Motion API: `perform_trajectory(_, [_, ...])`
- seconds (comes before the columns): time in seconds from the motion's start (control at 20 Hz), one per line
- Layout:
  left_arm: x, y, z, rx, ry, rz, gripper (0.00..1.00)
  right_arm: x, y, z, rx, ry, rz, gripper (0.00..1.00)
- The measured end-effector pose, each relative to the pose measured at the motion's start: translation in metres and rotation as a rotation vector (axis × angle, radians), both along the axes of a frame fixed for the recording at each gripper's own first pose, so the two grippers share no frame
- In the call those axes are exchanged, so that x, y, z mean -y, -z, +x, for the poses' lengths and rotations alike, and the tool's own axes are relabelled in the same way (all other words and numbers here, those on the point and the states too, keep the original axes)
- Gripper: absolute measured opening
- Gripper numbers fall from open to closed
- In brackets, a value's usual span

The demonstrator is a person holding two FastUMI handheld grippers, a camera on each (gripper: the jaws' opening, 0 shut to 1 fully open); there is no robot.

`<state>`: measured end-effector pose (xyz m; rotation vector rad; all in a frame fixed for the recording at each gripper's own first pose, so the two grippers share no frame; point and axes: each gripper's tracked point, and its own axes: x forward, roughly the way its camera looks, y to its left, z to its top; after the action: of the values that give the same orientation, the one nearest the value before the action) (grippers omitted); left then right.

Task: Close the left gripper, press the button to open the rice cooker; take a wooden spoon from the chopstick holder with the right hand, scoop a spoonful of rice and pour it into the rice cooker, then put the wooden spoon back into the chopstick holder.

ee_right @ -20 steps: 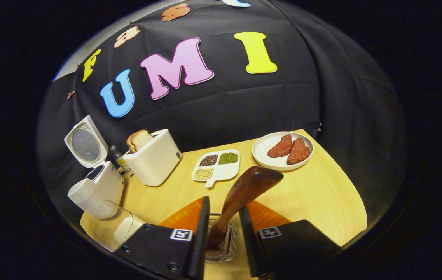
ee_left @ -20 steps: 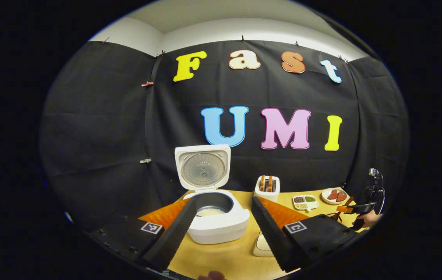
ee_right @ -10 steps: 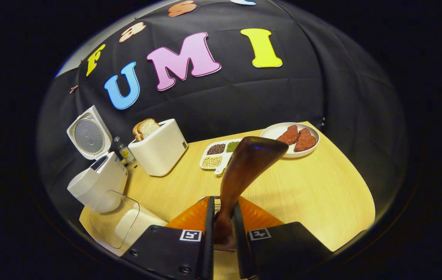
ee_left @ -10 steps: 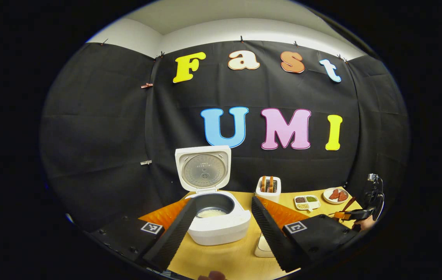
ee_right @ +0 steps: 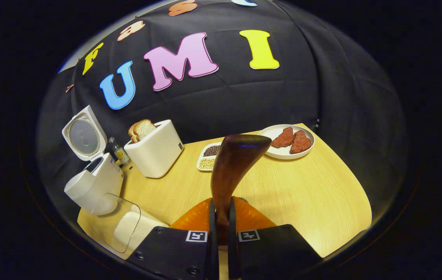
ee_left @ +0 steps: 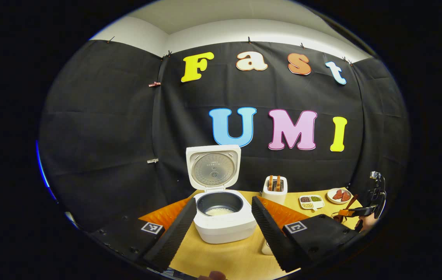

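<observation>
Right gripper view, nearest first: the right gripper (ee_right: 221, 229) has its two fingers drawn close together and clamped on the handle of the wooden spoon (ee_right: 231, 167), one finger on each side. Each finger block carries a small square black-and-white marker; no readable writing shows on them. The spoon's long axis runs up and away from the gripper, with the broad dark-brown end uppermost and leaning a little to the right. The chopstick holder cannot be made out behind the fingers.

To the lower left lies a clear container (ee_right: 121, 227) with white rice in it, near the front edge of the wooden table (ee_right: 314, 202). Behind it stands the white rice cooker (ee_right: 92, 186), lid swung up. A small bottle (ee_right: 119, 151) sits between the cooker and a white toaster (ee_right: 154, 149) holding slices of bread. Farther back, a divided tray (ee_right: 207, 157) holds dark grains and pale beans, and a white plate (ee_right: 283, 151) bears two reddish pieces of meat.

Left gripper view: the left gripper (ee_left: 224, 221) has its fingers wide apart, holding nothing, with the open cooker between them farther off; a thin layer of white rice lies in its dark inner pot (ee_left: 219, 203). Far right, the other gripper holds the spoon.
</observation>
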<state>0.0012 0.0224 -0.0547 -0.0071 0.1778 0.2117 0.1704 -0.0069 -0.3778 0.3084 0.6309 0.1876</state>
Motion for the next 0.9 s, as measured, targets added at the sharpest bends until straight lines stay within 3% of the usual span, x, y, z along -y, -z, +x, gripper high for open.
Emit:
perform_trajectory(0.4, [-0.027, 0.008, -0.018, 0.014, 0.061, -0.012, 0.98, 0.016, -0.103, 0.001, 0.153, 0.088, -0.028, 0.14])
perform_trajectory(0.65, [-0.042, 0.013, -0.021, 0.02, 0.108, -0.018, 0.98, -0.023, -0.169, -0.018, 0.229, 0.054, 0.001, 0.13])
perform_trajectory(0.9, [-0.055, 0.018, -0.026, 0.029, 0.116, -0.05, 0.98, -0.087, -0.2, -0.038, 0.259, -0.02, 0.038, 0.13])
